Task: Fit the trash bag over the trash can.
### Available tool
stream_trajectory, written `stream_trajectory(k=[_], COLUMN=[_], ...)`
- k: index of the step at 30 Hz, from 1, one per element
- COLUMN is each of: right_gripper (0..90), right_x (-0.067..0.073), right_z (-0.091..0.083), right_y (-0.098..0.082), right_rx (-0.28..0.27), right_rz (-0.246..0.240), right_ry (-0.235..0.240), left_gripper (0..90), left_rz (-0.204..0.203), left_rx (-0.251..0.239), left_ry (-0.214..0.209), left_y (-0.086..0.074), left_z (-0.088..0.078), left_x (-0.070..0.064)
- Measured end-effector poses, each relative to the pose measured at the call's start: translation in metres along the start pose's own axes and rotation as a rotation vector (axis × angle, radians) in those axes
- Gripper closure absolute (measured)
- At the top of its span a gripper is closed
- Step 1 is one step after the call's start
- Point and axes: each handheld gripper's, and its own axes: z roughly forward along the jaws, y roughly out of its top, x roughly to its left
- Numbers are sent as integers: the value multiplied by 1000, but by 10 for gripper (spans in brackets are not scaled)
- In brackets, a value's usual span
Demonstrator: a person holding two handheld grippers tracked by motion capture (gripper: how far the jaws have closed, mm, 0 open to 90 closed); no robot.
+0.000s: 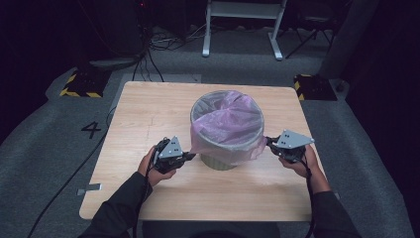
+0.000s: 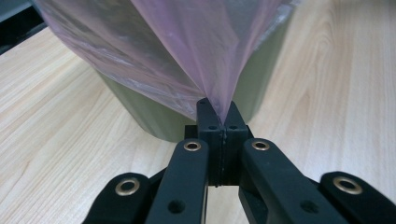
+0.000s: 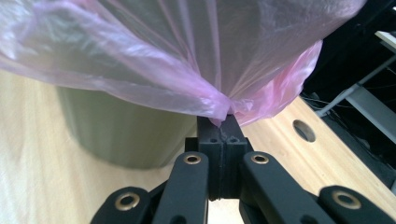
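Both tongs are clenched on the thin translucent pink plastic bin bag point(image 1: 229, 124), one on each side. My left gripper point(image 2: 218, 122) pinches a pulled-out fold of film near the bottom of the overhang, w/ the film running taut up from the jaws; my right gripper point(image 3: 218, 125) has a bunched bit of the hem on the opp. side. The bag sits in the round olive-green waste bin point(image 1: 218, 162), which stands approx. mid of the light wooden table point(image 1: 148, 114), slightly toward me. As I judge it: bag is already inside, mouth turned over the rim all round, skirt hanging partway down the wall. Grips are done. Left to do, prob.: draw the skirt down evenly both sides so the liner seats snug, then let go. Inside still looks puffed, not pressed flat.
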Motion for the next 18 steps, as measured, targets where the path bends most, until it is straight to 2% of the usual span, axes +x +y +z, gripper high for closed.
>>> stream_trajectory(k=[2,4,7,10,11,18], right_gripper=[900,900,900,900,900,900], right_x=[4,5,5,8,9,4], right_z=[-1,-1,0,6,9,25], right_y=[-5,-10,-14,-19,-21,-38], right_rx=[22,44,57,106,122,207], right_rz=[-8,7,18,6,6,68], right_ry=[11,32,54,65,71,113], left_gripper=[899,899,898,898,897,891], left_rz=[-3,-29,-21,-17,-31,-66], left_rx=[12,10,40,71,72,106], left_ry=[-2,-8,2,11,13,43], left_y=[-3,-8,-12,-17,-20,-30], left_z=[-1,0,3,8,10,21], left_x=[0,1,2,3,4,13])
